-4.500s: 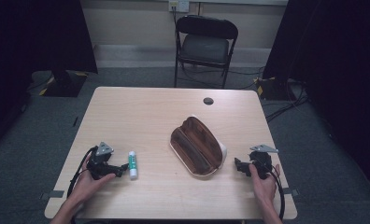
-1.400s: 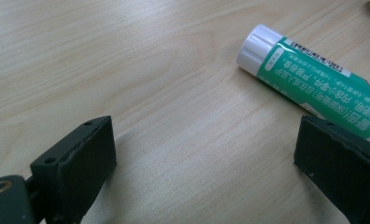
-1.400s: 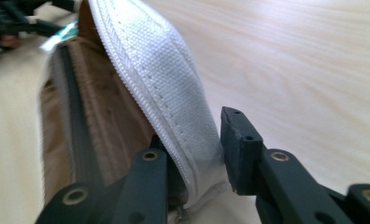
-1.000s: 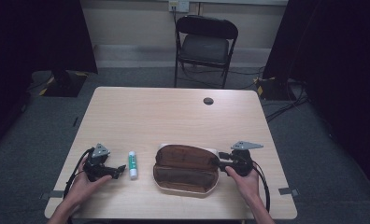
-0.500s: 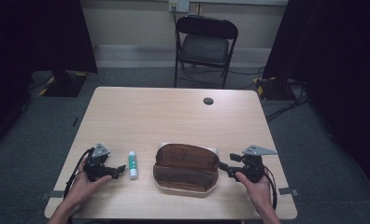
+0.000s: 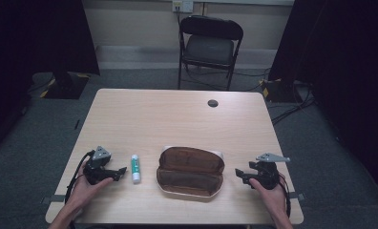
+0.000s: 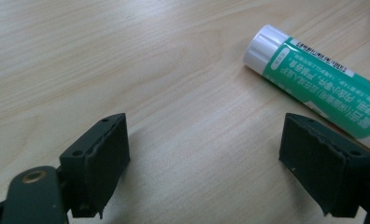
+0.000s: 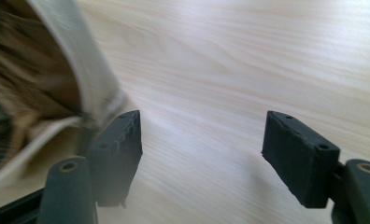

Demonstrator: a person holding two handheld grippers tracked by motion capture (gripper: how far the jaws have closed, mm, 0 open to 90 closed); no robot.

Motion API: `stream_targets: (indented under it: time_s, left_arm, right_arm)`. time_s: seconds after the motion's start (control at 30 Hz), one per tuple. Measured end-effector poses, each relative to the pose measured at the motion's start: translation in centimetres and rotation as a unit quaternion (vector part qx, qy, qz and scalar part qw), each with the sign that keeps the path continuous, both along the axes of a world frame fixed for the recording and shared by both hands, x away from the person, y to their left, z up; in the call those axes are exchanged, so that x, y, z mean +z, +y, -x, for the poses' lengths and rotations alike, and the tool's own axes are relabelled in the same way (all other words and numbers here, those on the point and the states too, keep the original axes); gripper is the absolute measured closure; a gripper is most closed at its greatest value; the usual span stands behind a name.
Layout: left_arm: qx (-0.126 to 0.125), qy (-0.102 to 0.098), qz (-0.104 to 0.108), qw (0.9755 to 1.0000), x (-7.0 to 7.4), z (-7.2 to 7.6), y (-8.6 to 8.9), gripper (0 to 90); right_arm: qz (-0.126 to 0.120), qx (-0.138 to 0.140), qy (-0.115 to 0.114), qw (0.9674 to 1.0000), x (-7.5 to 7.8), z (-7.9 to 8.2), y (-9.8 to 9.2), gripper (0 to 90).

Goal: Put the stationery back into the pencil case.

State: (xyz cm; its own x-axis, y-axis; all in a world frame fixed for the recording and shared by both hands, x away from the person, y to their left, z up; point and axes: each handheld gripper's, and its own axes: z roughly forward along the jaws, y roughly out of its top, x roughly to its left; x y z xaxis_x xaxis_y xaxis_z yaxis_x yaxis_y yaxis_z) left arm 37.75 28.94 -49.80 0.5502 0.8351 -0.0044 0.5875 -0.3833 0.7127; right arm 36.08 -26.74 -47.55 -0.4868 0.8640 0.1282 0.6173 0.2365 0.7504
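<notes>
The brown case (image 6: 191, 171) lies opened flat on the table (image 6: 177, 119), its two dark, cloth-lined halves edged by a pale cream rim, and it sits just off the fingertips of the right gripper (image 6: 238, 174), apart from them. That gripper's fingers (image 8: 115, 149) stand apart with only bare wood between them, having just been opening. The left gripper (image 6: 121, 171) has its fingers (image 7: 99, 158) spread too, though just closing a little, and the green-and-white glue stick (image 6: 136, 168) lies just beyond one fingertip, untouched.
</notes>
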Motion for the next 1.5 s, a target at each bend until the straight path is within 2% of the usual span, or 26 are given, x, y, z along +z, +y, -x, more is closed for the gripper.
stream_targets:
  time_s: [0.03,0.1,0.17,0.23,0.3,0.4,0.43,0.47,0.5,0.63,0.67,0.8,0.93,0.97,1.0,1.03,1.1,1.17,1.2,1.27,1.33,1.37,1.43,1.5]
  left_arm:
    - [0.002,0.0,-0.002,1.0,0.0,0.0,0.0,17.6]
    - [0.003,0.002,-0.005,1.0,0.2,0.0,0.0,18.5]
    - [0.003,0.005,-0.001,1.0,0.4,0.0,0.0,20.5]
    - [0.002,-0.003,0.003,1.0,0.7,0.0,-0.2,20.8]
    - [-0.002,-0.009,0.017,0.9998,1.2,0.2,-0.5,21.8]
    - [-0.009,-0.009,0.025,0.9996,1.4,0.4,-0.9,21.9]
    - [-0.014,-0.01,0.032,0.9994,1.7,0.5,-1.3,22.3]
    - [-0.014,-0.01,0.032,0.9994,1.7,0.5,-1.3,22.4]
    - [-0.017,-0.015,0.036,0.9991,2.0,0.6,-1.7,22.4]
    - [-0.015,-0.02,0.041,0.9988,2.2,0.7,-2.3,19.1]
    - [-0.015,-0.019,0.05,0.9985,2.2,0.7,-2.5,19.1]
    - [-0.028,-0.01,0.056,0.998,2.4,0.7,-3.2,19.2]
    - [-0.041,-0.011,0.062,0.9972,2.6,0.5,-4.1,24.4]
    - [-0.047,-0.013,0.056,0.9972,2.7,0.4,-4.4,25.9]
    - [-0.045,-0.011,0.058,0.9973,2.6,0.3,-4.6,26.4]
    - [-0.053,-0.004,0.057,0.997,2.5,0.3,-5.0,29.6]
    - [-0.055,-0.005,0.052,0.9971,2.5,0.3,-5.2,30.3]
    - [-0.052,0.008,0.059,0.9969,2.4,0.1,-5.4,30.2]
    - [-0.05,0.009,0.054,0.9973,2.2,0.1,-5.6,29.7]
    - [-0.054,0.007,0.027,0.9982,2.1,0.0,-5.7,29.4]
    - [-0.053,0.02,0.032,0.9979,1.9,0.0,-5.6,30.0]
    - [-0.054,0.019,0.029,0.998,1.9,0.0,-5.6,31.3]
    - [-0.058,0.018,0.025,0.9978,1.9,0.0,-5.6,38.3]
    - [-0.061,0.029,0.032,0.9972,1.8,0.0,-5.5,40.7]
  right_arm:
    - [0.011,-0.008,0.007,0.9999,-0.4,-0.2,-0.4,25.3]
    - [0.019,-0.018,0.012,0.9996,-0.6,-0.4,-0.5,23.6]
    - [0.026,-0.025,0.026,0.999,-1.0,-0.6,-0.6,21.3]
    - [0.043,-0.024,0.03,0.9983,-1.4,-0.8,-0.7,20.7]
    - [0.046,-0.034,0.025,0.998,-1.5,-0.8,-0.9,19.4]
    - [0.053,-0.038,0.02,0.9977,-1.6,-0.7,-0.8,18.9]
    - [0.072,-0.043,-0.005,0.9965,-2.1,-0.6,-0.6,16.9]
    - [0.072,-0.043,-0.005,0.9965,-2.1,-0.6,-0.6,16.9]
    - [0.07,-0.042,-0.015,0.9966,-2.4,-0.5,-0.5,15.1]
    - [0.069,-0.042,-0.019,0.9966,-2.4,-0.6,-0.4,14.5]
    - [0.069,-0.042,-0.019,0.9966,-2.4,-0.6,-0.4,14.5]
    - [0.068,-0.044,-0.018,0.9965,-2.4,-0.6,-0.4,14.6]
    - [0.069,-0.044,-0.019,0.9965,-2.4,-0.7,-0.4,14.5]
    - [0.069,-0.044,-0.018,0.9965,-2.4,-0.7,-0.3,14.6]
    - [0.069,-0.043,-0.019,0.9965,-2.4,-0.7,-0.3,14.6]
    - [0.069,-0.042,-0.02,0.9965,-2.4,-0.7,-0.3,14.6]
    - [0.069,-0.042,-0.02,0.9965,-2.5,-0.7,-0.3,14.6]
    - [0.069,-0.042,-0.02,0.9965,-2.5,-0.7,-0.3,14.6]
    - [0.069,-0.043,-0.019,0.9965,-2.4,-0.7,-0.3,14.6]
    - [0.069,-0.044,-0.018,0.9965,-2.4,-0.6,-0.3,14.6]
    - [0.069,-0.044,-0.019,0.9965,-2.4,-0.6,-0.3,14.6]
    - [0.068,-0.044,-0.019,0.9965,-2.4,-0.5,-0.3,14.6]
    - [0.068,-0.046,-0.019,0.9964,-2.4,-0.5,-0.2,14.6]
    - [0.068,-0.046,-0.019,0.9965,-2.4,-0.5,-0.2,14.6]
